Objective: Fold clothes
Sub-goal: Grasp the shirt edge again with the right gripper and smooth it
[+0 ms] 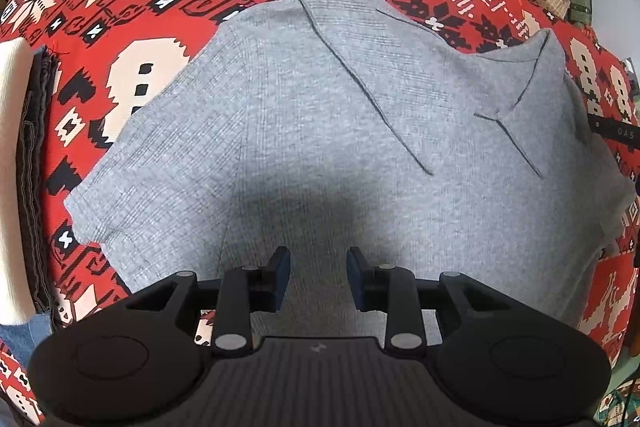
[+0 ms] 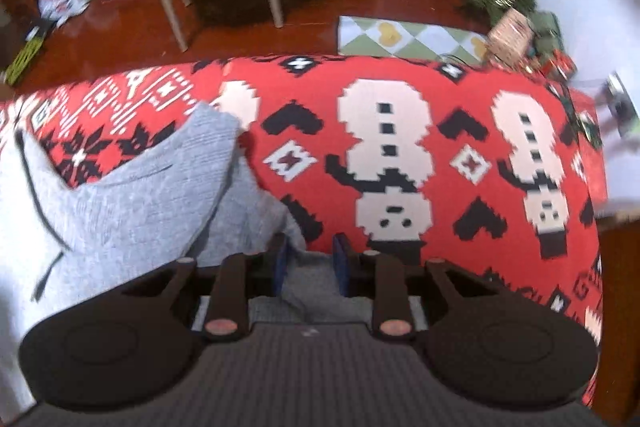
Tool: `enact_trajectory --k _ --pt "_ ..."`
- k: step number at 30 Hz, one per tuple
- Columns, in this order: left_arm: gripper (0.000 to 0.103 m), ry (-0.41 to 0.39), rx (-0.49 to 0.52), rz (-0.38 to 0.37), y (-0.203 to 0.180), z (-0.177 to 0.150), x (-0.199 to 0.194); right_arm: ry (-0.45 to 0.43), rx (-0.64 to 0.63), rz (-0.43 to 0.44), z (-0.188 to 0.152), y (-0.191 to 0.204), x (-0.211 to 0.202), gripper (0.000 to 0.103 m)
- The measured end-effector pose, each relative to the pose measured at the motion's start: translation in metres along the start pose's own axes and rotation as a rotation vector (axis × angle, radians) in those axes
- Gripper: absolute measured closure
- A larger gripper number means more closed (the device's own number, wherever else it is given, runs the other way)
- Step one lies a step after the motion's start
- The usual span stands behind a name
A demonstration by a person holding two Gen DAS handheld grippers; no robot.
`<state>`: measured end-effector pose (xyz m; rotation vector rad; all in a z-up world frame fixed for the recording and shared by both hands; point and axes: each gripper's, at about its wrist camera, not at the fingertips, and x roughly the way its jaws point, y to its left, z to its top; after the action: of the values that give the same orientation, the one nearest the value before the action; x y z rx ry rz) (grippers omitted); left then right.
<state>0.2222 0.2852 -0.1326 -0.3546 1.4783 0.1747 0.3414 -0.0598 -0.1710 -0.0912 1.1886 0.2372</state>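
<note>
The left gripper [image 1: 319,277] hovers released over the grey ribbed knit top [image 1: 340,131]; the right gripper [image 2: 308,267] straddles its edge unclenched; pinch squarely before folding.

Grey ribbed shirt [image 1: 304,131] lies spread flat on the table, a sleeve sticking out at 9 o'clock, another folded in over the body at 1 o'clock.
</note>
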Motion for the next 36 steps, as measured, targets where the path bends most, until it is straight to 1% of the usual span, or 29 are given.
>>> enact_trajectory --k 1,2,5,8,10,13,14,16,18,20,23,25,27,29,31,32,33,36 --pt "0.072 -0.001 -0.001 0.000 0.000 0.000 0.000 0.008 -0.009 0.008 0.002 0.000 0.001 0.098" --pt "0.072 -0.002 -0.002 0.000 0.001 0.001 0.000 0.012 -0.016 0.009 0.004 -0.001 0.001 0.099" --pt "0.072 -0.009 -0.010 0.002 0.003 0.001 -0.002 -0.016 -0.016 -0.055 0.012 -0.009 0.000 0.100" --pt "0.072 -0.010 -0.015 0.008 0.005 0.001 -0.001 -0.052 0.071 -0.088 0.024 -0.036 -0.001 0.101" --pt "0.072 -0.010 -0.021 0.010 0.006 0.002 -0.001 -0.044 0.103 -0.085 0.030 -0.046 0.002 0.101" --pt "0.072 -0.016 -0.022 0.012 0.006 0.002 -0.002 -0.028 0.113 -0.070 0.031 -0.054 0.004 0.099" --pt "0.072 -0.020 -0.021 0.013 0.006 0.003 -0.002 -0.037 0.124 -0.062 0.030 -0.056 0.001 0.099" --pt "0.072 -0.027 -0.021 0.015 0.007 0.005 -0.002 -0.067 0.164 -0.024 0.029 -0.062 -0.009 0.093" --pt "0.072 -0.031 -0.025 0.018 0.009 0.008 -0.002 -0.092 0.182 0.032 0.031 -0.062 -0.018 0.091" --pt "0.072 -0.040 -0.029 0.021 0.010 0.011 -0.002 -0.100 0.126 0.067 0.034 -0.049 -0.019 0.090" --pt "0.072 -0.052 -0.027 0.025 0.010 0.015 -0.005 -0.080 0.013 0.076 0.041 -0.024 -0.007 0.089" --pt "0.072 -0.057 -0.025 0.026 0.011 0.016 -0.007 -0.055 -0.043 0.079 0.045 -0.010 0.004 0.087" --pt "0.072 -0.055 -0.026 0.027 0.014 0.015 -0.008 -0.027 -0.098 0.067 0.045 0.003 0.015 0.082" --pt "0.072 -0.051 -0.030 0.031 0.018 0.014 -0.007 -0.029 -0.160 0.045 0.042 0.014 0.018 0.078" --pt "0.072 -0.044 -0.043 0.033 0.022 0.012 -0.005 -0.025 -0.191 0.037 0.039 0.016 0.019 0.077" --pt "0.072 -0.040 -0.049 0.034 0.024 0.011 -0.004 -0.022 -0.194 0.031 0.039 0.015 0.019 0.086" --pt "0.072 -0.039 -0.053 0.034 0.025 0.010 -0.004 -0.018 -0.195 0.025 0.039 0.014 0.019 0.101" --pt "0.072 -0.041 -0.058 0.033 0.028 0.009 -0.003 -0.033 -0.138 -0.003 0.044 0.003 0.018 0.102"
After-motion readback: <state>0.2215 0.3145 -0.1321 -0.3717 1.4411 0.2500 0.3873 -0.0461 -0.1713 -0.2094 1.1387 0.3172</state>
